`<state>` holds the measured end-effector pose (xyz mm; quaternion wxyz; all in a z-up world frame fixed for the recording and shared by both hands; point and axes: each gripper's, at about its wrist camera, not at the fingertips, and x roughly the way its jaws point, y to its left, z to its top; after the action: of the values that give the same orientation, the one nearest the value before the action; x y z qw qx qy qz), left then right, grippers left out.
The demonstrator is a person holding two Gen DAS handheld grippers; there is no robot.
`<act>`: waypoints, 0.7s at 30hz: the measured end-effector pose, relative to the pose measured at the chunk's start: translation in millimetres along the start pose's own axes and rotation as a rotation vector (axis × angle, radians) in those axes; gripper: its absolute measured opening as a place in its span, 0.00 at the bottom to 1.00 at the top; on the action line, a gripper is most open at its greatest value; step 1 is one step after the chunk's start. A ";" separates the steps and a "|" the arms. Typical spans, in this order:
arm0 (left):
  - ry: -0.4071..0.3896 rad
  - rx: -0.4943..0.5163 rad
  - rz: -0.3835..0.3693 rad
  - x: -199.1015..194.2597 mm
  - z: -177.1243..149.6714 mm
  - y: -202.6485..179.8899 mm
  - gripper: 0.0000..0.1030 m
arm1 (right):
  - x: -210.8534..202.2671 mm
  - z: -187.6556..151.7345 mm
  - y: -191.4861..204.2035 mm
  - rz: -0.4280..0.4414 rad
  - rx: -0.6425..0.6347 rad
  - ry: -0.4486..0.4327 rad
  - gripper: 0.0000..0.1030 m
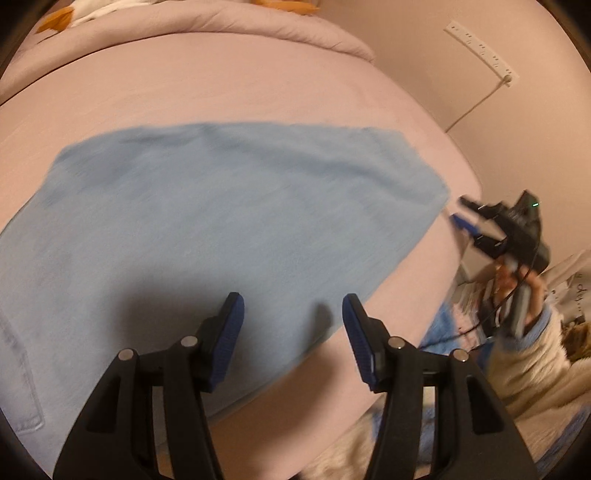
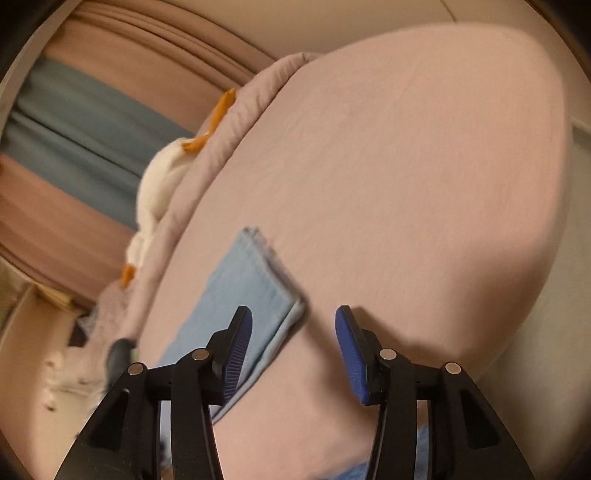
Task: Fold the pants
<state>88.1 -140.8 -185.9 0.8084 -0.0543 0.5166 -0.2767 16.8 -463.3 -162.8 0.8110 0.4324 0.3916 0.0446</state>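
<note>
Light blue pants (image 1: pixel 207 221) lie flat and folded lengthwise on a pink bed sheet (image 1: pixel 221 96); a back pocket shows at the left edge. My left gripper (image 1: pixel 293 317) hovers open over the near hem of the pants, nothing between its blue pads. In the right wrist view the leg end of the pants (image 2: pixel 251 280) lies just ahead and left of my right gripper (image 2: pixel 293 328), which is open and holds nothing. The right gripper (image 1: pixel 458 210) also shows in the left wrist view, beyond the pants' right end, held by a hand in a cream sleeve.
A rolled pink duvet (image 1: pixel 229 22) with a white and orange plush toy (image 2: pixel 162 173) lies along the far side of the bed. A white power strip (image 1: pixel 480 51) hangs on the wall at right. The bed edge (image 1: pixel 454 236) drops off near the right gripper.
</note>
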 end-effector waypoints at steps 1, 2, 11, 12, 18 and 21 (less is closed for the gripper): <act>-0.005 -0.002 -0.017 4.0 5.5 -5.7 0.53 | 5.3 -2.5 1.7 0.003 -0.007 0.023 0.47; -0.009 -0.004 -0.033 7.0 9.6 -9.1 0.53 | 8.8 -2.9 0.0 0.004 -0.012 0.047 0.47; 0.055 -0.157 -0.137 37.9 22.5 -6.2 0.50 | 22.3 23.2 0.1 -0.069 -0.097 -0.031 0.22; 0.053 -0.166 -0.139 34.2 22.8 -5.1 0.50 | 23.3 22.2 -0.3 -0.060 -0.080 -0.045 0.21; -0.009 -0.294 -0.306 18.2 35.3 4.1 0.59 | 9.5 5.9 70.0 -0.144 -0.429 -0.121 0.17; -0.079 -0.385 -0.404 9.8 47.2 6.1 0.76 | 6.2 -20.5 118.3 -0.098 -0.630 -0.131 0.17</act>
<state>134.4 -150.0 -174.4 0.7312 -0.3192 0.5066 -0.3267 38.8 -373.5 -85.9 0.9296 0.1428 0.3256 0.0967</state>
